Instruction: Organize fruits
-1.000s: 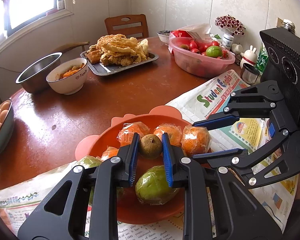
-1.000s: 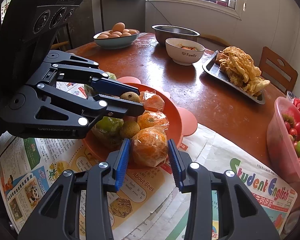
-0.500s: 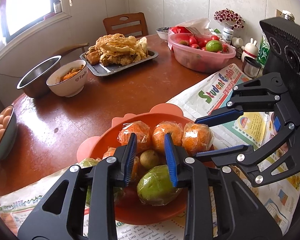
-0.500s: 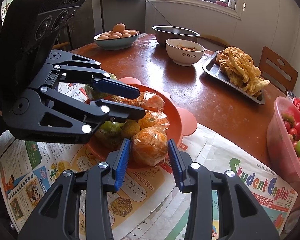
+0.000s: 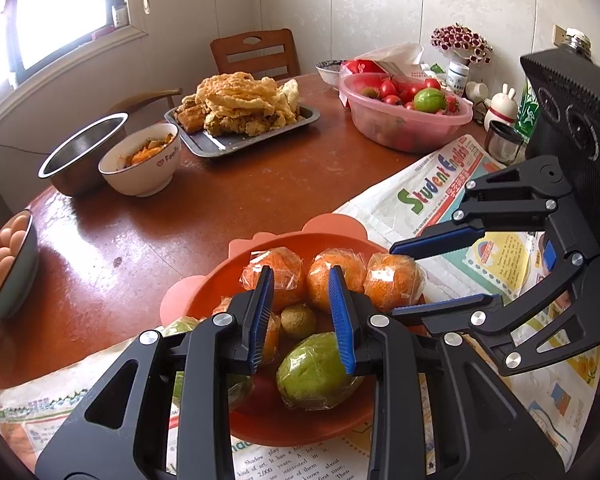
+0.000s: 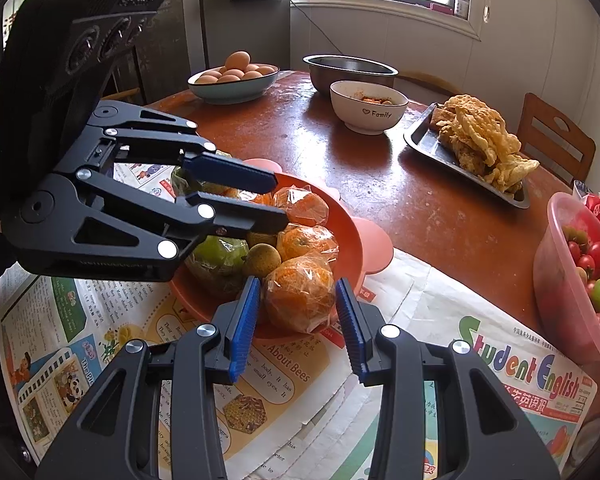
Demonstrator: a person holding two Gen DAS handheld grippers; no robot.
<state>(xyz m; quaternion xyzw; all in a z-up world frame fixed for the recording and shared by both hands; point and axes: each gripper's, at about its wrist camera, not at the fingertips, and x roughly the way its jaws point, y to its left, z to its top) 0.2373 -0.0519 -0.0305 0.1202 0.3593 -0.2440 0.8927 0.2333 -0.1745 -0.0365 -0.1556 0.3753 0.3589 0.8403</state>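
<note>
An orange plate (image 5: 204,292) on newspaper holds several plastic-wrapped oranges (image 5: 336,276), a small brown kiwi (image 5: 298,320) and a wrapped green fruit (image 5: 316,372). My left gripper (image 5: 302,276) is open and empty, raised above the kiwi; it also shows in the right wrist view (image 6: 278,200). My right gripper (image 6: 296,284) is open, its fingers either side of the nearest wrapped orange (image 6: 300,298) at the plate's (image 6: 350,236) edge, not closed on it. It shows at the right in the left wrist view (image 5: 446,274).
A pink tub (image 5: 404,120) of tomatoes and a green fruit stands at the back right. A tray of fried food (image 5: 240,108), a white bowl (image 5: 140,164), a steel bowl (image 5: 80,156) and a bowl of eggs (image 5: 4,260) ring the brown table (image 5: 220,200). Newspaper (image 6: 292,392) covers the near side.
My left gripper let go of the kiwi, which now lies on the plate, and has lifted and pulled back. My right gripper has stayed open around the wrapped orange.
</note>
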